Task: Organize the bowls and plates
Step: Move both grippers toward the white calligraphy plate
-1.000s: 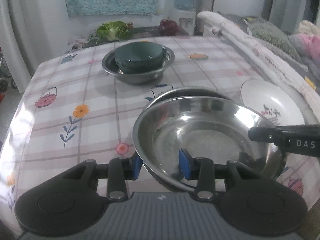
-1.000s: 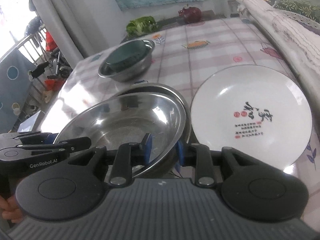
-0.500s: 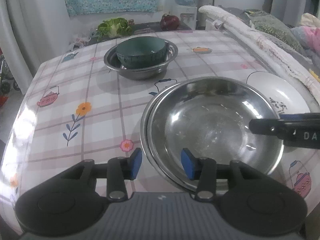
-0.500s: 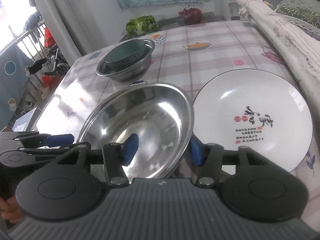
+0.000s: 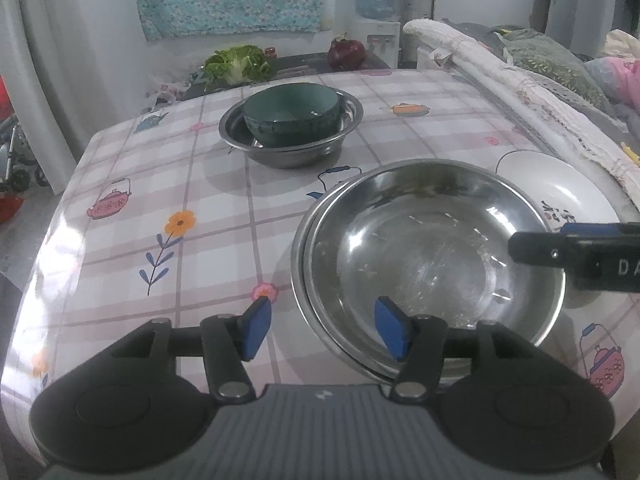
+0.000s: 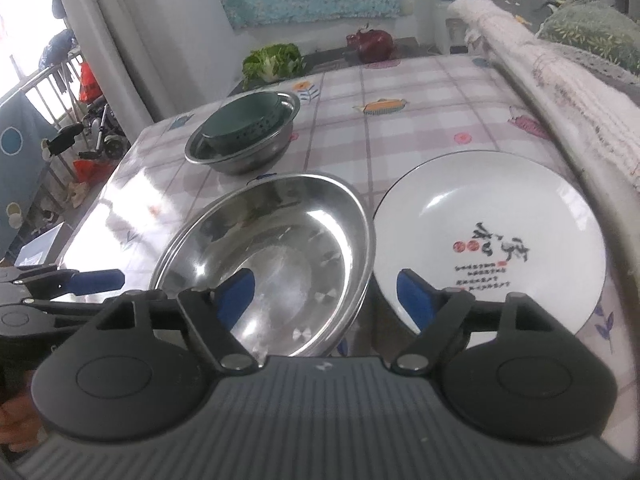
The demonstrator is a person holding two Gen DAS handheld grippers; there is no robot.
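Now releasing: left gripper [image 5: 320,330] opening, its blue pads [image 5: 255,330] clear of the rim of the steel basin [image 5: 432,256], which passes between them without contact, 1 pad outside over the tablecloth [image 5: 160,200], the other over the basin's inside. Right gripper [image 6: 324,294] likewise opening and already wide, straddling the opposite rim of that steel basin [image 6: 276,256] with nothing pressed, 1 pad above the bowl's floor, the other over the edge of the white plate [image 6: 492,236]. Judged from the double rim seen in the left wrist view: top basin nested in a second steel basin [image 5: 298,240] beneath, hence the letting go, with the stack resting on the table under its own weight. Directly ahead of both claws and just below the fingertips, that nested pair; just beside it to the right of the right claw, the white plate with red and black writing, touching or nearly touching the basin, hard to tell which. Well ahead, beyond the stack, a teal bowl [image 5: 292,114] sitting inside a third steel basin [image 5: 344,136]. Likely left to sort: plate and far pair.
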